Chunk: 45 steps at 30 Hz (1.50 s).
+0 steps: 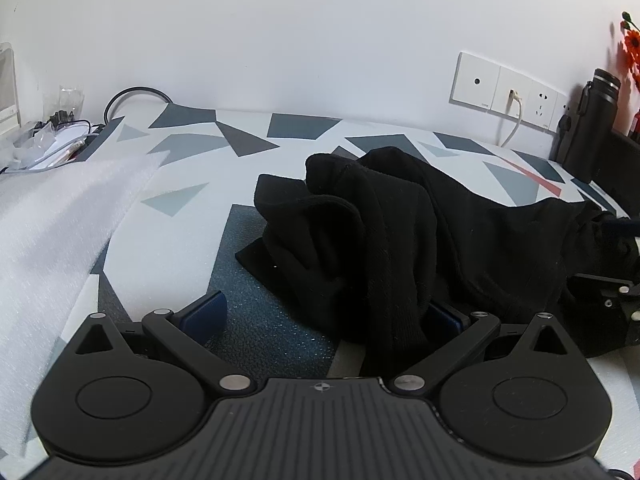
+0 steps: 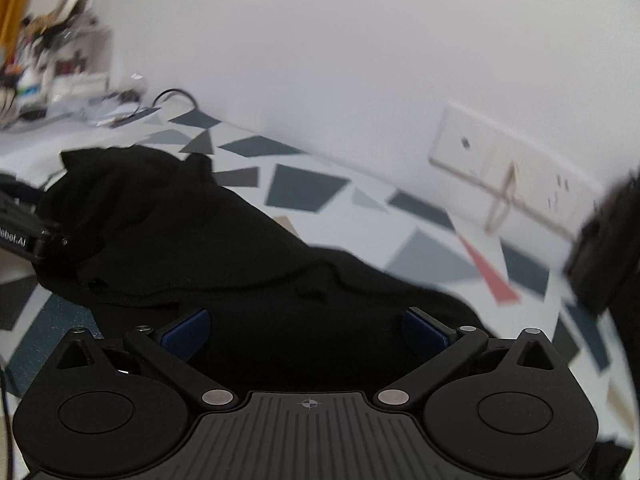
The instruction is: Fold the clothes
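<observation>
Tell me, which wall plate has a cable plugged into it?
The second wall plate from the left: a white cable hangs from it. The plate left of it shows only a small round hole.

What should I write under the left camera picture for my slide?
Open left gripper at the edge of a crumpled black cloth garment on a grey-and-white patterned table cover.

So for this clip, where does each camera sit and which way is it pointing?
Left wrist: on the left gripper, low over the patterned tabletop, looking toward the white wall and socket panel; open jaws straddle an edge of the black garment, and the other gripper shows at right.
Right wrist: on the right gripper, tilted and motion-blurred, facing the same wall; open jaws over the garment, left gripper at the left edge.
Shared: the garment, tabletop, socket panel and black bottle.
</observation>
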Tool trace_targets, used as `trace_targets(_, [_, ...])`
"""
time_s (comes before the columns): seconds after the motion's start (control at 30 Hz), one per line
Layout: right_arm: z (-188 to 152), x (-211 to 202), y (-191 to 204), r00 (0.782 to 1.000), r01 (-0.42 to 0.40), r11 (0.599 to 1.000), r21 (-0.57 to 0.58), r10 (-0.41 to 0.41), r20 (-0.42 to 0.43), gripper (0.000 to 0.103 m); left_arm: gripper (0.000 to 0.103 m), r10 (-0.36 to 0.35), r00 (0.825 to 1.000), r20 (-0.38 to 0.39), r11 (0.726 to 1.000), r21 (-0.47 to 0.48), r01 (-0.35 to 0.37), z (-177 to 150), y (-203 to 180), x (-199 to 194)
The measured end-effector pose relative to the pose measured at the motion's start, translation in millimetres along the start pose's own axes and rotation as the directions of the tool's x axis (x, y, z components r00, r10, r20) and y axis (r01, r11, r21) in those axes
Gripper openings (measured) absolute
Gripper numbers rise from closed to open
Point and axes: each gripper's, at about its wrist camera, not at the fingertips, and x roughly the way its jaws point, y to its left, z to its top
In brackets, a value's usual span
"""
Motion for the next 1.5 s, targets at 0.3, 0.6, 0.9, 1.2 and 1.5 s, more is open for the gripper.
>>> trace_targets(0.3, [18.5, 16.9, 22.5, 1.000, -0.008, 0.999, -0.040, 0.008, 0.016, 0.102, 0.103, 0.008, 1.000, -0.005, 1.000, 0.011, -0.008, 0.3, -1.6, 0.4])
trace_targets(0.6, [6.6, -3.1, -17.6, 1.000, -0.018, 0.970, 0.241, 0.020, -0.007, 0.102, 0.103, 0.010, 1.000, -0.009, 1.000, 0.017, -0.010, 1.2, -1.8, 0.4])
trace_targets(0.9, [-39.5, -16.4, -50.9, 0.992, 0.068, 0.948, 0.312, -0.031, -0.120, 0.102, 0.103, 0.033, 0.999, -0.022, 0.998, 0.049, -0.032, 2.6, -7.5, 2.8])
trace_targets(1.2, [-47.9, -11.0, -44.8, 0.992, 0.070, 0.955, 0.290, -0.036, -0.122, 0.102, 0.103, 0.032, 0.999, -0.026, 0.998, 0.047, -0.030, 4.3, -7.4, 1.0])
trace_targets(1.5, [-39.5, -9.4, -53.5, 0.979, 0.015, 0.960, 0.279, 0.042, -0.198, 0.102, 0.102, -0.048, 0.994, -0.098, 0.993, 0.105, 0.058, 14.4, -11.5, -17.4])
